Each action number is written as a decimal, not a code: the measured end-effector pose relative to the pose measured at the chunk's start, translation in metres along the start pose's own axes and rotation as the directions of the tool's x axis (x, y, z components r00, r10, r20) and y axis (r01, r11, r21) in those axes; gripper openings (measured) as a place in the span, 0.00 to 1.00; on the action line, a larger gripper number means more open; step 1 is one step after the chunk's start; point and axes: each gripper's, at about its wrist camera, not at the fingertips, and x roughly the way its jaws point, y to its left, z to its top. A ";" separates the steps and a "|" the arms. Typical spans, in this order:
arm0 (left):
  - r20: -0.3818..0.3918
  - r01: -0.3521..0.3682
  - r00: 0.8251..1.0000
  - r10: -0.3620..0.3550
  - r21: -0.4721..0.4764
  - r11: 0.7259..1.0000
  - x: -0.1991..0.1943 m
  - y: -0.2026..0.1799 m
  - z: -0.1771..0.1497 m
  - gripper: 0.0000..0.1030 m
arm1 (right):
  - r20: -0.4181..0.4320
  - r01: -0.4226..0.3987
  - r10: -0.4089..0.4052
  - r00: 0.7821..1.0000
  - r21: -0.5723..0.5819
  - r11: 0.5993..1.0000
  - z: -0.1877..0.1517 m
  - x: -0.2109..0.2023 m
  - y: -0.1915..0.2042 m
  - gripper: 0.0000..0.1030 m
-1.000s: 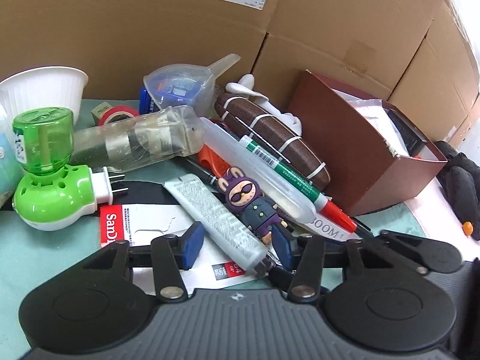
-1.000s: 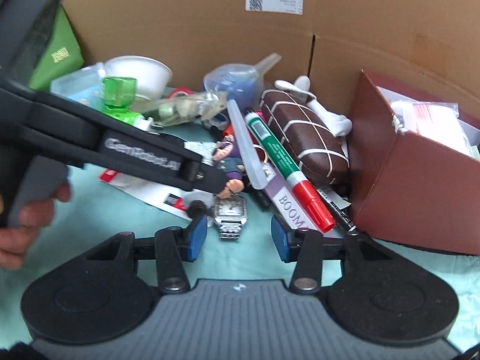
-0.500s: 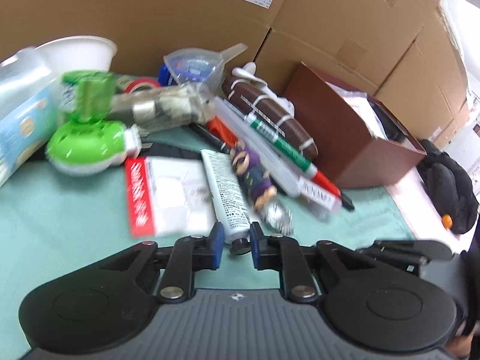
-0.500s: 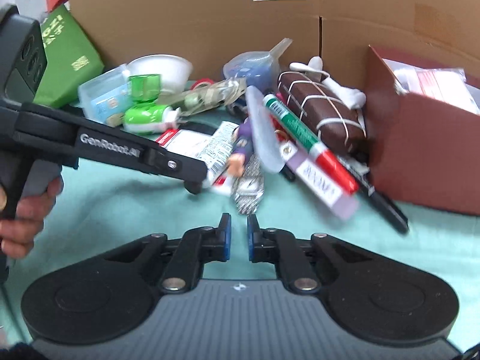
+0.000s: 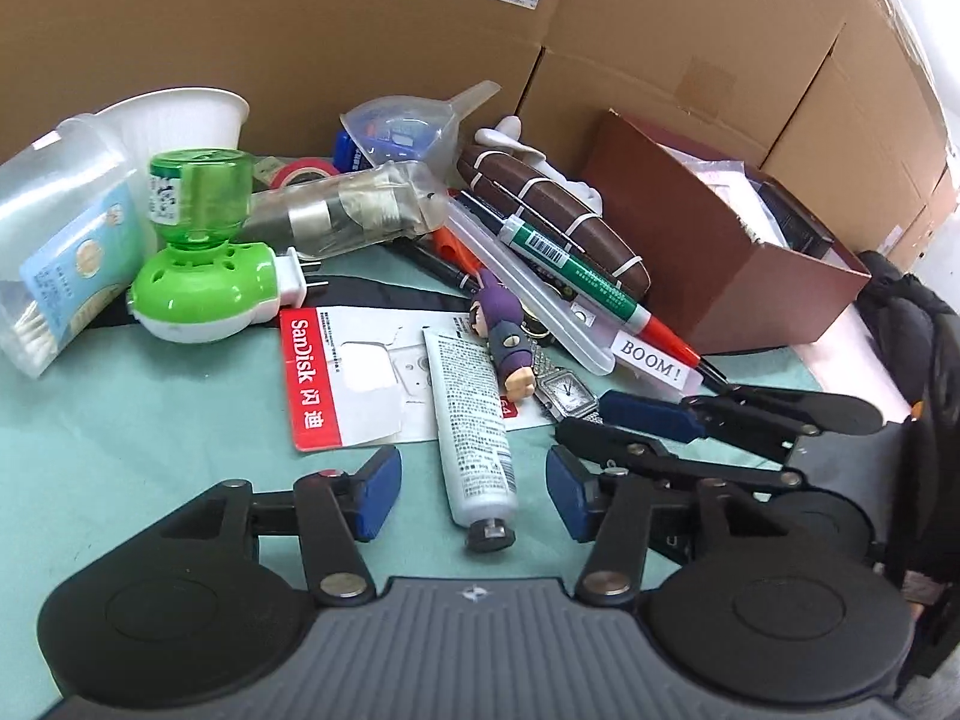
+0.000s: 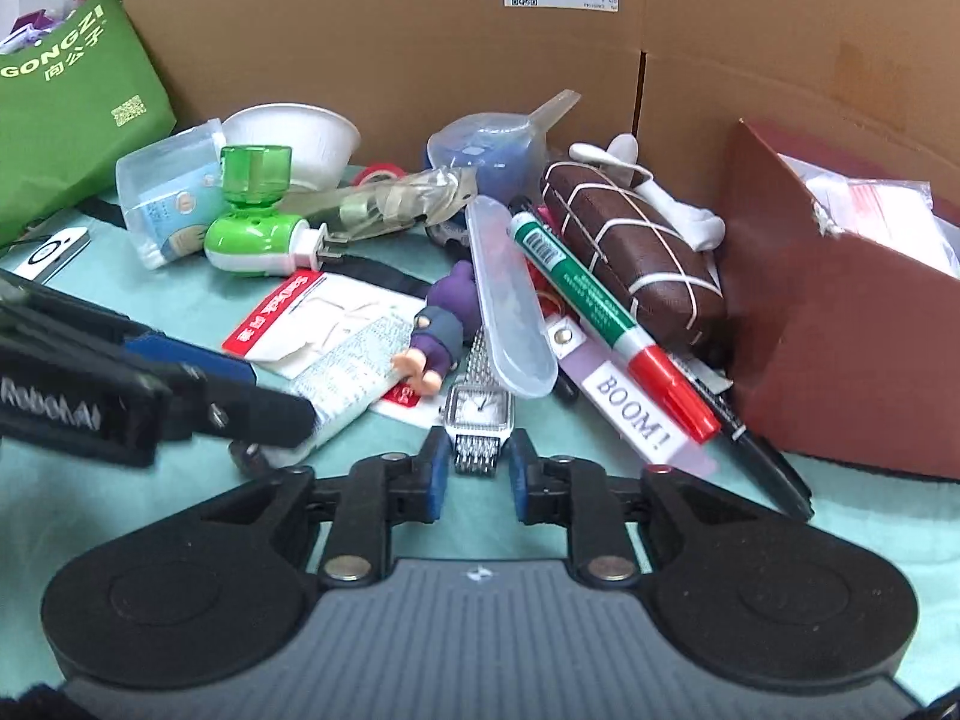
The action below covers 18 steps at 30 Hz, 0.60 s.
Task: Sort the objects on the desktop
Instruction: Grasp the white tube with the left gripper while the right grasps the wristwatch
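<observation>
A pile of small objects lies on a green mat. A grey ointment tube [image 5: 474, 426] lies with its black cap between the open fingers of my left gripper [image 5: 474, 495]. A silver wristwatch [image 6: 480, 411] lies in front of my right gripper [image 6: 478, 474], whose open fingers straddle the end of its band. The watch also shows in the left wrist view [image 5: 567, 391], beside the right gripper's blue pads [image 5: 651, 417]. A purple figurine [image 5: 504, 333] lies between tube and watch. The left gripper [image 6: 198, 396] covers part of the tube in the right wrist view.
A SanDisk card [image 5: 342, 372], a green plug-in device [image 5: 204, 276], a cotton swab box [image 5: 54, 240], a white bowl [image 5: 180, 114], a green-red marker [image 5: 594, 288], a brown case [image 5: 552, 222] and a brown box [image 5: 720, 270] crowd the mat. Cardboard walls [image 5: 300, 30] stand behind.
Both grippers were nearly shut half a second ago and have opened. The left gripper now straddles the tube's cap end. The right gripper has moved forward to the watch band.
</observation>
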 end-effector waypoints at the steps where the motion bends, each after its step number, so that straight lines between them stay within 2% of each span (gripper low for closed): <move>1: 0.000 0.002 1.000 -0.002 0.002 1.000 0.001 0.000 0.000 0.57 | 0.002 0.001 -0.001 1.000 0.002 1.000 0.001 0.000 0.000 0.29; 2: -0.001 0.006 1.000 -0.006 -0.001 1.000 0.001 0.000 0.001 0.60 | 0.006 0.002 -0.002 1.000 0.002 1.000 0.001 -0.001 0.000 0.47; 3: 0.002 0.007 1.000 -0.007 -0.006 1.000 0.002 0.000 0.002 0.60 | 0.014 0.009 -0.009 1.000 0.003 1.000 0.000 -0.002 -0.001 0.70; 4: 0.002 0.010 1.000 -0.010 -0.011 1.000 0.003 0.000 0.003 0.60 | 0.027 0.019 -0.019 0.999 0.003 1.000 0.000 -0.003 -0.001 0.79; 5: -0.005 0.011 1.000 -0.011 -0.019 1.000 0.005 0.001 0.004 0.58 | 0.048 0.030 -0.030 0.998 -0.005 1.000 0.000 -0.005 -0.001 0.80; 6: -0.008 0.010 1.000 -0.011 -0.023 1.000 0.006 0.001 0.004 0.57 | 0.060 0.036 -0.035 0.998 -0.020 0.999 0.001 -0.005 -0.001 0.80; 8: -0.016 -0.005 1.000 0.005 -0.021 1.000 0.009 0.001 0.005 0.45 | 0.059 0.035 -0.032 0.998 -0.048 0.998 0.004 -0.001 0.002 0.76; 10: -0.017 -0.032 0.999 0.032 -0.003 0.999 0.009 -0.001 0.004 0.34 | 0.046 0.007 -0.004 0.999 -0.056 0.998 0.006 0.004 0.003 0.69; 11: -0.019 -0.024 1.000 0.024 0.003 1.000 0.009 -0.001 0.003 0.28 | 0.029 -0.010 0.012 1.000 -0.044 0.999 0.006 0.008 0.003 0.61; 12: -0.020 -0.024 1.000 0.024 0.000 1.000 0.010 -0.001 0.003 0.28 | 0.013 -0.027 0.027 1.000 -0.026 0.999 0.006 0.011 0.003 0.54; 13: -0.017 -0.027 0.999 0.027 0.000 1.000 0.010 -0.001 0.003 0.28 | 0.014 -0.044 0.044 0.999 -0.010 0.999 0.005 0.012 0.002 0.53; 14: -0.018 -0.032 0.999 0.033 0.014 0.999 0.010 -0.003 0.003 0.28 | 0.017 -0.042 0.042 0.999 -0.008 0.999 0.004 0.013 0.002 0.48; 15: -0.016 -0.037 0.999 0.038 0.031 0.999 0.009 -0.005 0.002 0.28 | 0.018 -0.037 0.037 0.999 -0.015 0.999 0.004 0.011 0.004 0.30; 16: -0.019 -0.035 0.999 0.036 0.044 0.998 0.007 -0.006 0.000 0.28 | 0.012 -0.019 0.019 1.000 -0.011 1.000 0.005 0.009 0.004 0.26; 18: -0.033 -0.015 0.999 0.017 0.060 0.998 0.001 -0.008 -0.006 0.28 | -0.003 -0.032 0.032 0.999 0.023 0.999 0.003 0.004 0.001 0.25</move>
